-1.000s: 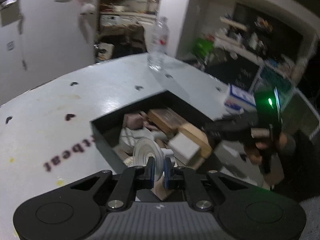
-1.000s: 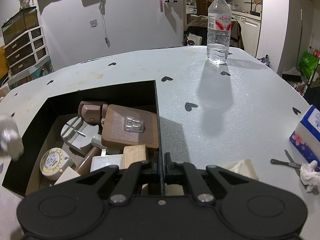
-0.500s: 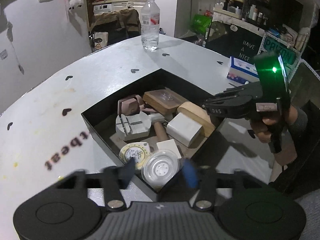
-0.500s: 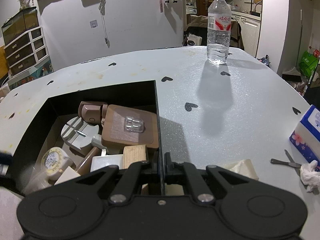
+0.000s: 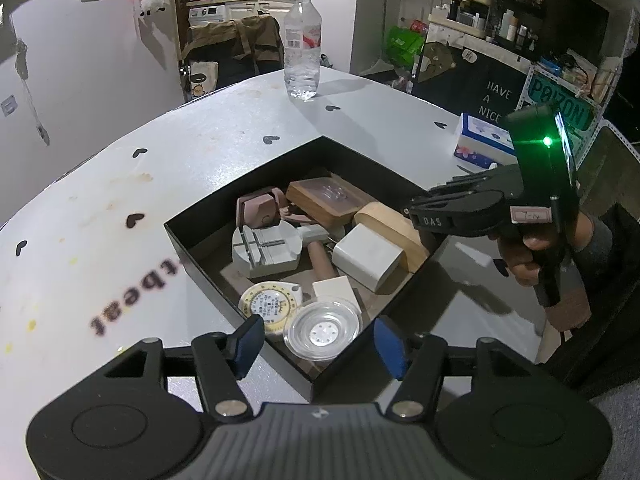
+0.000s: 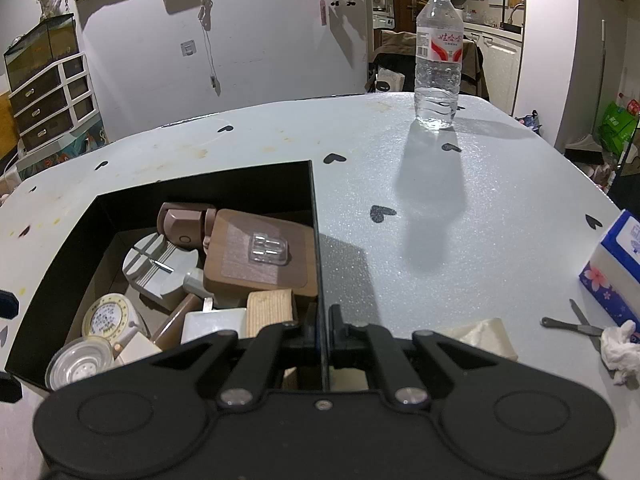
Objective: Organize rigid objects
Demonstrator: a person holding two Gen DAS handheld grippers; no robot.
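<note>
1. My left tongs [image 5: 318, 346] have just been opening; they stand apart over the box's [image 5: 240, 310] near corner, with nothing between the pads.
2. The clear disc [image 5: 323, 334] lies in that corner, beside the yellow tape [image 5: 269, 305].
3. My right tongs [image 6: 321, 334] are clamped on the box's right wall (thin, black).
4. The box is crowded: wood blocks, white cube [image 5: 367, 258].
5. Open table [image 6: 460, 220] to the right; bottle [image 6: 438, 56] far, tissue pack [image 6: 616, 264] and tweezers [image 6: 576, 326] at the edge.
</note>
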